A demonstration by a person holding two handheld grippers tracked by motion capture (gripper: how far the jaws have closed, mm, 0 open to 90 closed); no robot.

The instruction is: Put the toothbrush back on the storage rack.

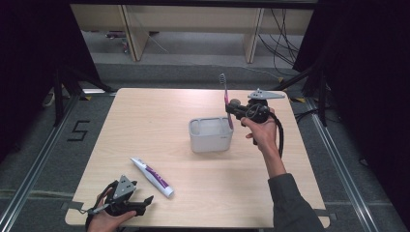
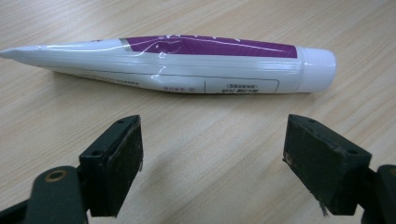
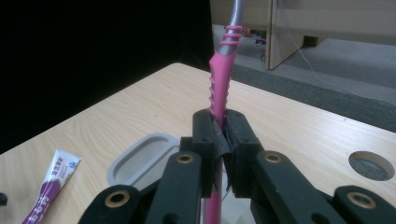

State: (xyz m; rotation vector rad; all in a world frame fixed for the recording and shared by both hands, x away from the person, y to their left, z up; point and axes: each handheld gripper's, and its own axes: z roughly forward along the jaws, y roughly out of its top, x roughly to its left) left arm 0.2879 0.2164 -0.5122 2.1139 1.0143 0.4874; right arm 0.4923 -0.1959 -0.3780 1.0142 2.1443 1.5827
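Your right gripper (image 3: 219, 140) clamps its jaws on the pink handle of a toothbrush (image 1: 225, 94), holding it upright over the right edge of the grey holder (image 1: 211, 135) at mid-table. At the near left corner, your left gripper (image 2: 212, 154) rests with jaws wide open, the toothpaste tube (image 2: 177, 63) lying just beyond them.

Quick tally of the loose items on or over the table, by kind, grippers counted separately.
Toothbrush, pink and grey, clamped upright in the right gripper: 1
Toothpaste tube, white and purple, lying flat: 1
Holder cup, pale grey: 1
Grippers, counting the open left gripper: 2
Total: 3 items, plus 2 grippers
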